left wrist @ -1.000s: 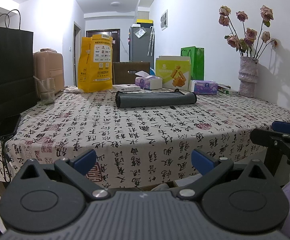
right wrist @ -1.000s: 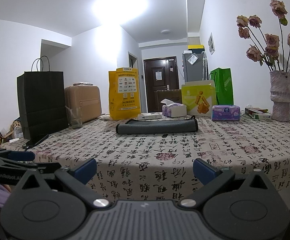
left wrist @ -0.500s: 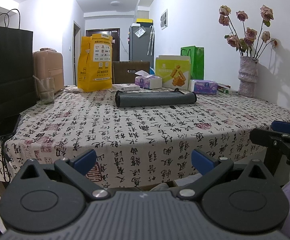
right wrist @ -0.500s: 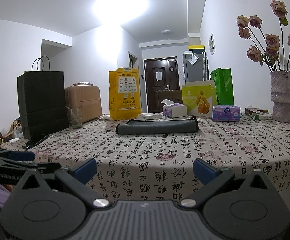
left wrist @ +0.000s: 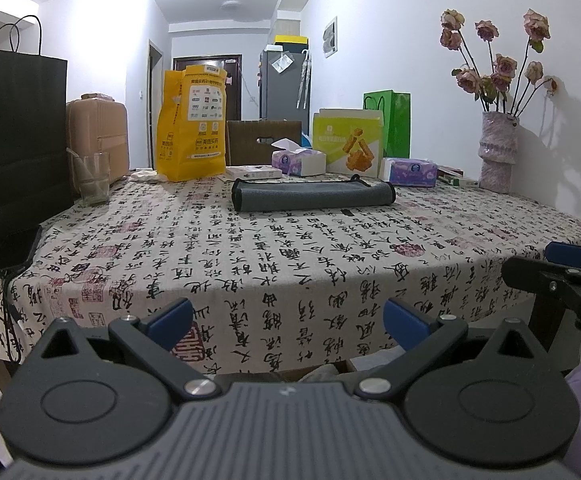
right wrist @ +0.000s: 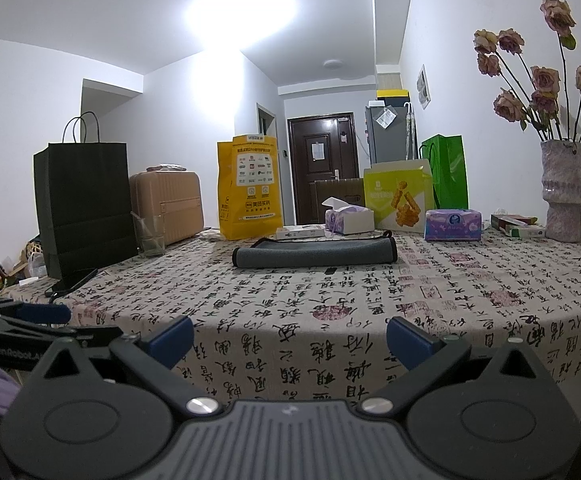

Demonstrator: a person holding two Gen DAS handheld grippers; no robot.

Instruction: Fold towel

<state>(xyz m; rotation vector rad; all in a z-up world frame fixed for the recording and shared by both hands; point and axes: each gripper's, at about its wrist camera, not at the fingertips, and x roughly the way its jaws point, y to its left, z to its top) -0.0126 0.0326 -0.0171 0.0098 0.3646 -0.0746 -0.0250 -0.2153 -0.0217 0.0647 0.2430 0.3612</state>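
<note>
A: Where's the grey towel with black edging (left wrist: 312, 196)?

B: On the calligraphy-print worktop (left wrist: 274, 252), well apart from both tongs, at 12 o'clock, long axis running 9 to 3.

A: Tongs?

B: Left tongs (left wrist: 286, 322) and right tongs (right wrist: 290, 336) both gape apart, holding nothing. Neither looks clearly nearer.

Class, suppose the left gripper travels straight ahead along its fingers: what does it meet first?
Probably the tablecloth hanging over the table's near edge; the open left gripper is low, well short of the towel. Depth is uncertain.
</note>
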